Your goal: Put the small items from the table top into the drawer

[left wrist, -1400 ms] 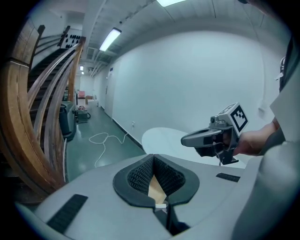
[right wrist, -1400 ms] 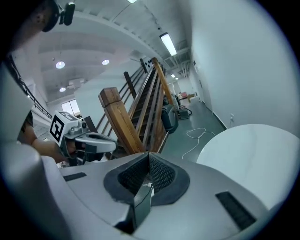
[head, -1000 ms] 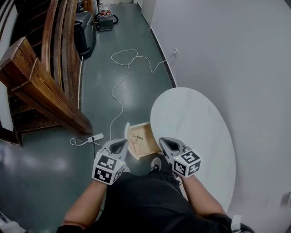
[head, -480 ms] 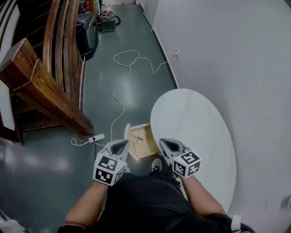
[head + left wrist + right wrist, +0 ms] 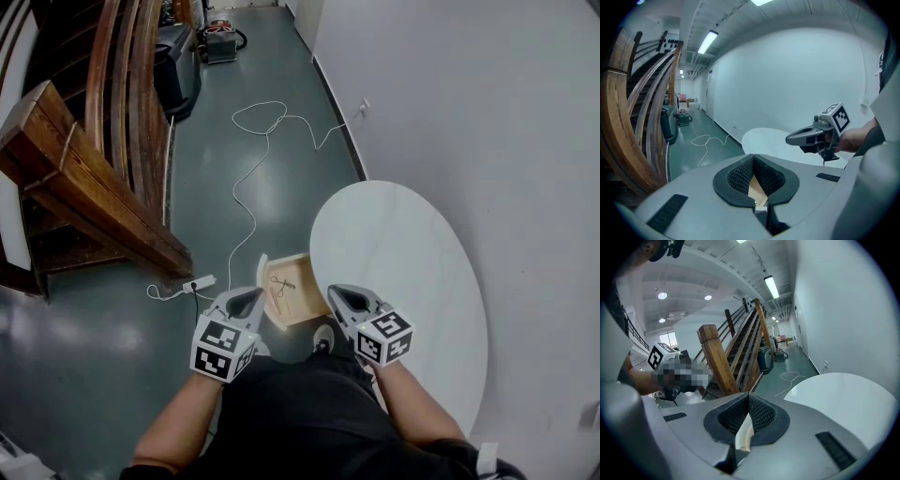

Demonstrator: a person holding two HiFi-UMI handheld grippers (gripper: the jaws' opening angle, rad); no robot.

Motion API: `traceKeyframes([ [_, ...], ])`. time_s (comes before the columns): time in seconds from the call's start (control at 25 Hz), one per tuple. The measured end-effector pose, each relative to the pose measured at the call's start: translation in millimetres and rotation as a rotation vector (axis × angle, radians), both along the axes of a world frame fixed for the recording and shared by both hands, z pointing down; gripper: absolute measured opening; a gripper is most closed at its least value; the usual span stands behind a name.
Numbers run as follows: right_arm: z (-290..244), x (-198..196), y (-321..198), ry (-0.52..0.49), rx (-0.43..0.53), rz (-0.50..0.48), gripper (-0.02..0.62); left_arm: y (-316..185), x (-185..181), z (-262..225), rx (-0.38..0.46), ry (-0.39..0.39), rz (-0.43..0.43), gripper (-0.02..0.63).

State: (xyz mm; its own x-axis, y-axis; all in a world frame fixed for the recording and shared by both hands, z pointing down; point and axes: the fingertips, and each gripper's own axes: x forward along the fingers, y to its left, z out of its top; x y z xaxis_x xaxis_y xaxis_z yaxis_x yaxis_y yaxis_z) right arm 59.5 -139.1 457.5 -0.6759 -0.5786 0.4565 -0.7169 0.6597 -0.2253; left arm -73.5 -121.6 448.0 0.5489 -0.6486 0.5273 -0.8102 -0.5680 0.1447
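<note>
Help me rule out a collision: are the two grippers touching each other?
Apart. The head view shows the left gripper and the right gripper side by side, with the open drawer plainly visible in the gap between them.

In the lower middle of the head view, the left gripper [image 5: 246, 302] and the right gripper [image 5: 344, 298] were held side by side with a clear gap between them, both pointing up the frame and tipped downward, the left marker cube [image 5: 223, 349] and the right marker cube [image 5: 385, 337] nearest the body. The left forearm [image 5: 178, 422] and the right forearm [image 5: 417, 412] rose from the bottom edge and converged towards them. In each gripper view the jaws met at the tips, nothing caught between the pads
</note>
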Motion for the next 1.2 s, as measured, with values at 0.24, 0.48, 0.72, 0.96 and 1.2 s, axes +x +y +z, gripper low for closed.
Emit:
traceKeyframes([
  [0.24,3.6,0.5,-0.5,-0.003,-0.009,0.004,0.008,0.3,0.7,0.4,0.001,-0.001,0.004,0.014],
  [0.48,2.7,-0.3,0.2,-0.002,-0.003,0.004,0.008,1.1,-0.2,0.8,0.000,-0.003,0.002,0.014],
  [0.72,2.8,0.4,1.9,0.001,-0.003,0.002,0.008,2.8,1.4,0.4,0.001,-0.002,0.002,0.014],
  [0.96,1.9,-1.9,2.1,0.002,-0.002,-0.003,0.008,2.4,-0.8,-1.2,0.003,-0.001,-0.002,0.014],
  [1.2,1.8,-3.7,2.4,0.003,-0.001,-0.007,0.008,2.5,0.7,-2.0,0.004,0.000,0.001,0.014],
])
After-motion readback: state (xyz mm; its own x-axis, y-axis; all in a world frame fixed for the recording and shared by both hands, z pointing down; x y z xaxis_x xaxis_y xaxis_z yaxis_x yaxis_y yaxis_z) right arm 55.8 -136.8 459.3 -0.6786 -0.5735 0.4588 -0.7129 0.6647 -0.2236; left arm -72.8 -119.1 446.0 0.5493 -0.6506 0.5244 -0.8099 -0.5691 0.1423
